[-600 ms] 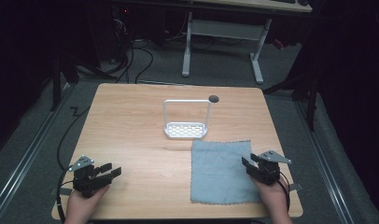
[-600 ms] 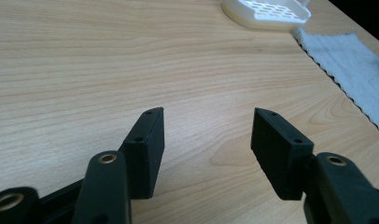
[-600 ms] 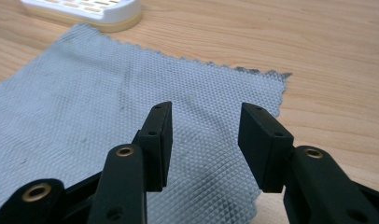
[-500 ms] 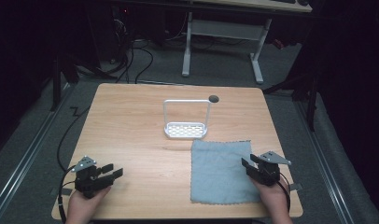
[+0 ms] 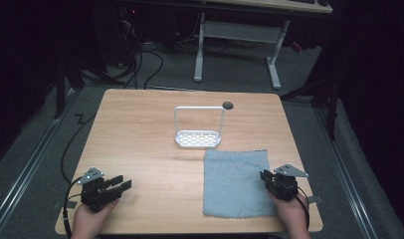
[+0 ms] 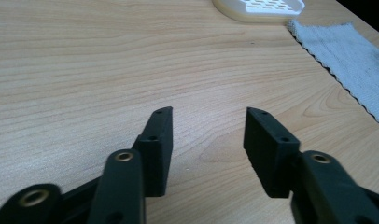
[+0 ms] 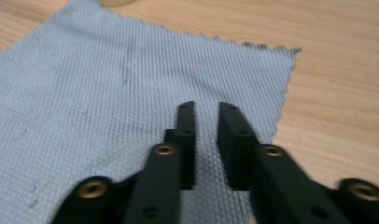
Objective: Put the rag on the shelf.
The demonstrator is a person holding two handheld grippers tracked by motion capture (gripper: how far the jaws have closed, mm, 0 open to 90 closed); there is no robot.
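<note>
A grey-blue cloth [image 5: 235, 181] lies flat on the front right of the wooden table [image 5: 140, 129]. My right gripper [image 5: 263, 175] hovers low over the cloth's right edge [image 7: 108, 93]. Its jaws stand a narrow gap apart with nothing between them [image 7: 207, 106]. My left gripper [image 5: 123, 184] rests near the front left corner, wide open and empty over bare wood [image 6: 208, 114]. A white perforated rack [image 5: 198, 139] with a tall wire handle stands mid-table behind the cloth. In the left gripper view the rack's base [image 6: 257, 7] and the cloth's edge [image 6: 346, 46] lie far ahead.
A dark round hole [image 5: 228, 105] sits in the tabletop just behind the rack. Cables trail from both grippers off the table's front. A white desk frame [image 5: 235, 35] and dark floor lie beyond the far edge.
The left gripper has edged slightly to the right. The right gripper and the cloth have not moved.
</note>
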